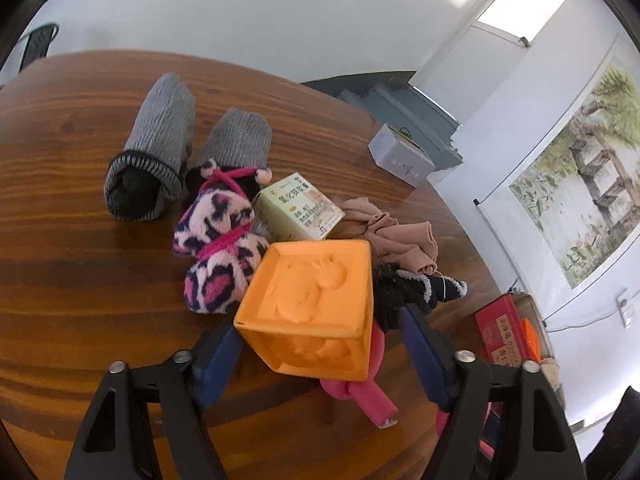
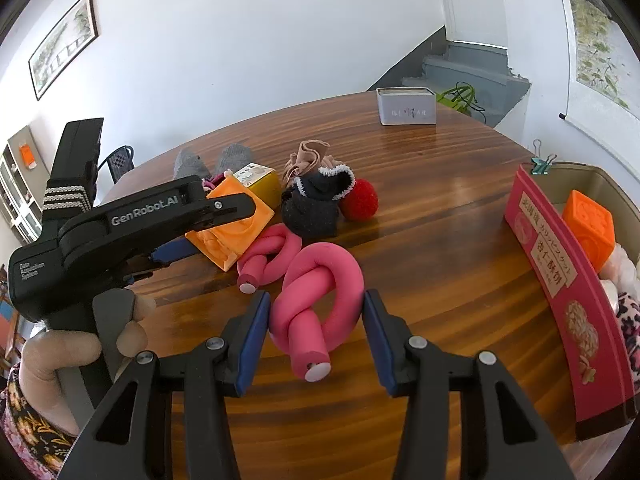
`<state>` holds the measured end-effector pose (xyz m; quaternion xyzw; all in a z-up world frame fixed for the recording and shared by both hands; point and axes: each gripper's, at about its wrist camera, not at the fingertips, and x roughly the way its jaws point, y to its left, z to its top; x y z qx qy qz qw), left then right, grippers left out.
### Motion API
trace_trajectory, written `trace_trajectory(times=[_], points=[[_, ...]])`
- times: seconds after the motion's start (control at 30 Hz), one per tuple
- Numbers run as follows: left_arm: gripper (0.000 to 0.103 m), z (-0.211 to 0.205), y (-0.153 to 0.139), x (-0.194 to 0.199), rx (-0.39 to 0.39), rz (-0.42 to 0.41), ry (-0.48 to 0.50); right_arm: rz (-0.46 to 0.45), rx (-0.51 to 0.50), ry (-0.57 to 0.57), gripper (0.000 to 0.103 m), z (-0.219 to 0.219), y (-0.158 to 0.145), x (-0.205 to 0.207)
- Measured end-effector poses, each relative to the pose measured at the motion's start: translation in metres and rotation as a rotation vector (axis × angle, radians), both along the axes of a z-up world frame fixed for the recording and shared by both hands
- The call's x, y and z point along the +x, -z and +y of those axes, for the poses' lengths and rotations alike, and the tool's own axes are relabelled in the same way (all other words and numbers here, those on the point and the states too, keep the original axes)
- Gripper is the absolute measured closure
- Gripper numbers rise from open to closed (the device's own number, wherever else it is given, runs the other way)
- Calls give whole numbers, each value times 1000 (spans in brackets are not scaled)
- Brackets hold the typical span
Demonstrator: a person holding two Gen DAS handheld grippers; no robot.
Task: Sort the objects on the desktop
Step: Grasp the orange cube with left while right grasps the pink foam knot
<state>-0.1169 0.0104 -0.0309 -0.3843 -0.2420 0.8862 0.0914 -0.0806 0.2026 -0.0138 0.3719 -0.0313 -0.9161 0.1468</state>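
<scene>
An orange embossed cube (image 1: 316, 300) sits tilted between the fingers of my left gripper (image 1: 320, 360). The jaws stand wide; the right finger is clear of the cube, so the gripper is open. The cube (image 2: 236, 228) also shows in the right wrist view beside the left gripper's tips (image 2: 208, 232). My right gripper (image 2: 316, 320) is shut on a knotted pink foam roller (image 2: 316, 292), with a pad against each side. A second pink knot (image 2: 268, 258) lies just beyond it, under the cube's edge.
On the wooden table (image 1: 80, 260) lie two grey slippers (image 1: 152, 160), a pink leopard plush (image 1: 220, 240), a small green carton (image 1: 298, 210), a tan stocking (image 1: 392, 232), a black sock (image 2: 316, 208) and a red pompom (image 2: 360, 200). A cardboard box (image 2: 560, 280) at right holds another orange cube (image 2: 588, 224). A white tin (image 2: 406, 106) stands far back.
</scene>
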Motion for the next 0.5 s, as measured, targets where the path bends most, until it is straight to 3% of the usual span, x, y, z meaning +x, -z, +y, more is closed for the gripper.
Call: trace_trajectory(times=[0.13,0.5], points=[[49,0,-4,2,-23,8,15,1,-1,2,52,0,0,0],[49,4,-34,26,-91,93,1,17,-22,16,52,6,-2,1]])
